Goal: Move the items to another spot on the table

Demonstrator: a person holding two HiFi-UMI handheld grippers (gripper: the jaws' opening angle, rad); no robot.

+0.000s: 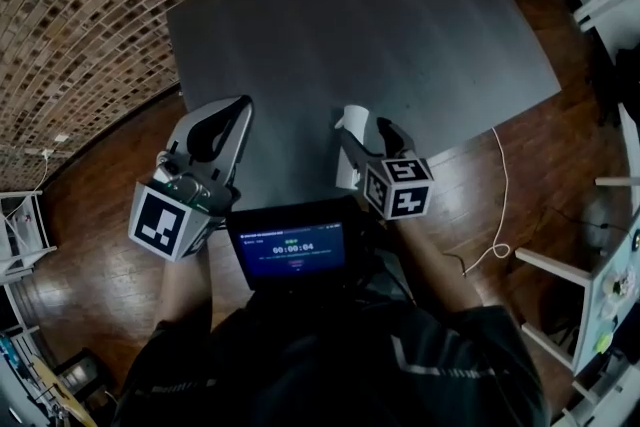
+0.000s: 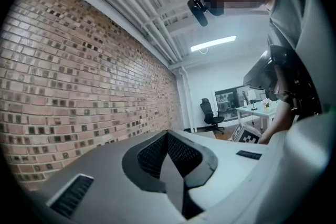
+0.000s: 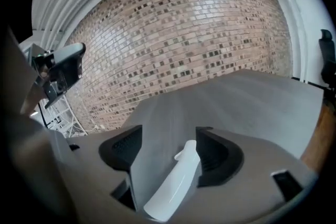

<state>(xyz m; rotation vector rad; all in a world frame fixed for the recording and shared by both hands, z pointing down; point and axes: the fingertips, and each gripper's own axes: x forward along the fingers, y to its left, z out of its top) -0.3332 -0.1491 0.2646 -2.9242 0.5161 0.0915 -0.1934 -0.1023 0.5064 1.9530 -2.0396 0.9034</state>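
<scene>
The person's dark-clad chest [image 1: 330, 365] fills the foreground, with a lit screen [image 1: 290, 250] just beyond it. At the table's [image 1: 380, 15] near edge, the right gripper [image 3: 168, 136] stands wide open around a white plastic piece [image 3: 176, 181] that lies close to one jaw. The left gripper [image 2: 168, 136] is closed and empty.

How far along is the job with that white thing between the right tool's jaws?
Done, it seems: the white item sits by the near edge of the table, between the wide-apart jaws of the right gripper, not clamped. In hand: nothing; the left gripper is shut and empty. Left: probably drawing the right gripper away. No other item shows.
</scene>
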